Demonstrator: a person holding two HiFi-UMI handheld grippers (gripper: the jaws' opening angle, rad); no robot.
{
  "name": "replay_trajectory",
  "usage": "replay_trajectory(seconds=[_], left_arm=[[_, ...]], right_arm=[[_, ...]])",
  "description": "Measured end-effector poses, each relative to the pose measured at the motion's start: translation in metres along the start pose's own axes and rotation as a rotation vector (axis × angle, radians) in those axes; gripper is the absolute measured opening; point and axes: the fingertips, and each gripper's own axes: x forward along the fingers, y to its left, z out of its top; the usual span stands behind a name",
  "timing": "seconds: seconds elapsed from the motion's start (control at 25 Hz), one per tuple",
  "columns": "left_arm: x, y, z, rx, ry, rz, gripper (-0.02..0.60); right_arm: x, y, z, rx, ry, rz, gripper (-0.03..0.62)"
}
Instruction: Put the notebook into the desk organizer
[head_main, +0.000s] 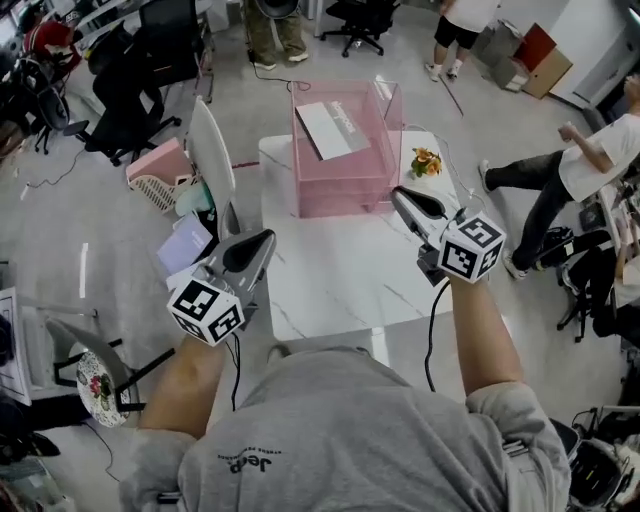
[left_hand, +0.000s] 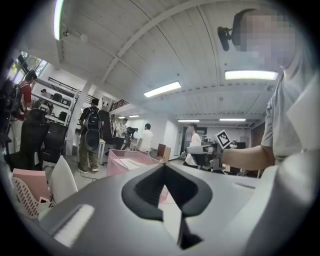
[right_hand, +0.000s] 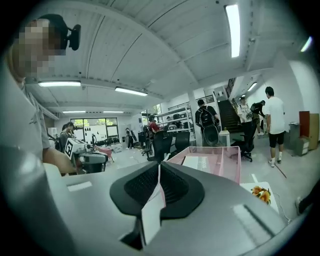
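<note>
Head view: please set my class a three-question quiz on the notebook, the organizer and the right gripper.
1. True or false: the notebook is inside the pink organizer.
2. The right gripper is: A) shut on the notebook B) open C) shut and empty.
3. Fill in: the organizer stands on a white ____.

Key: 1 true; 2 C; 3 table.

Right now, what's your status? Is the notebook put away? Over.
Left hand-held gripper shut, empty; right hand-held gripper same. Notebook lying inside pink organizer. Nothing in the way.
</note>
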Motion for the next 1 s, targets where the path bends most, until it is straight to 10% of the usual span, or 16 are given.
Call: replay_trajectory(seconds=[0.44,1.0], left_arm=[[0.025,-0.096,-0.028,-0.059,-0.027,0.159,0.057],[-0.019,-0.085,-0.031,-0.041,0.003,0.102,0.057]], right_arm=[[-0.077,0.005,-0.047,-0.004,0.016,0.18,0.002],[-0.078,0.034,-0.07,0.06,0.01,0.083,0.002]])
